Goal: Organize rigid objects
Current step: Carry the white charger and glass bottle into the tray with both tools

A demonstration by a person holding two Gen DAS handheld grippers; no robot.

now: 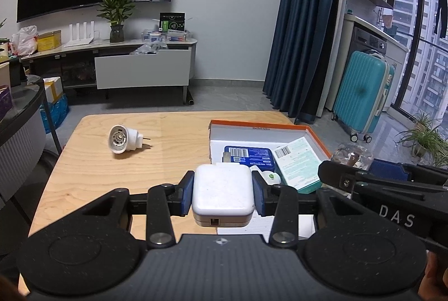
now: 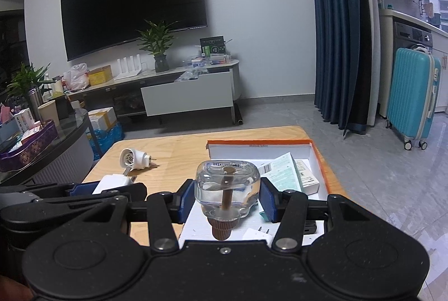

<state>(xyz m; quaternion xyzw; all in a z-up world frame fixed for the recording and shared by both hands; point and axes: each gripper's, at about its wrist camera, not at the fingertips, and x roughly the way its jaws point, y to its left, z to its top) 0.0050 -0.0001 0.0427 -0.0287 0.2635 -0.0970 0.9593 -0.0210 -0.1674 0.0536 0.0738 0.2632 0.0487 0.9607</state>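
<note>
My left gripper [image 1: 223, 196] is shut on a white square charger block [image 1: 223, 190], held above the near edge of the orange-rimmed white box [image 1: 257, 127]. My right gripper [image 2: 226, 196] is shut on a clear liquid bottle [image 2: 226, 189] with a brown cap pointing toward the camera, held over the same box [image 2: 259, 143]. Inside the box lie a blue packet [image 1: 249, 156], a green-and-white carton [image 1: 296, 161] and a small white box [image 2: 306, 180]. A white round plug-in device [image 1: 123, 142] lies on its side on the wooden table [image 1: 98, 175], left of the box.
The right gripper's black body [image 1: 392, 189] reaches in from the right in the left wrist view. A TV cabinet [image 1: 140, 68] with an open drawer stands against the far wall. A teal suitcase [image 1: 361, 96] stands on the floor at right. A dark round table [image 2: 42, 144] sits at left.
</note>
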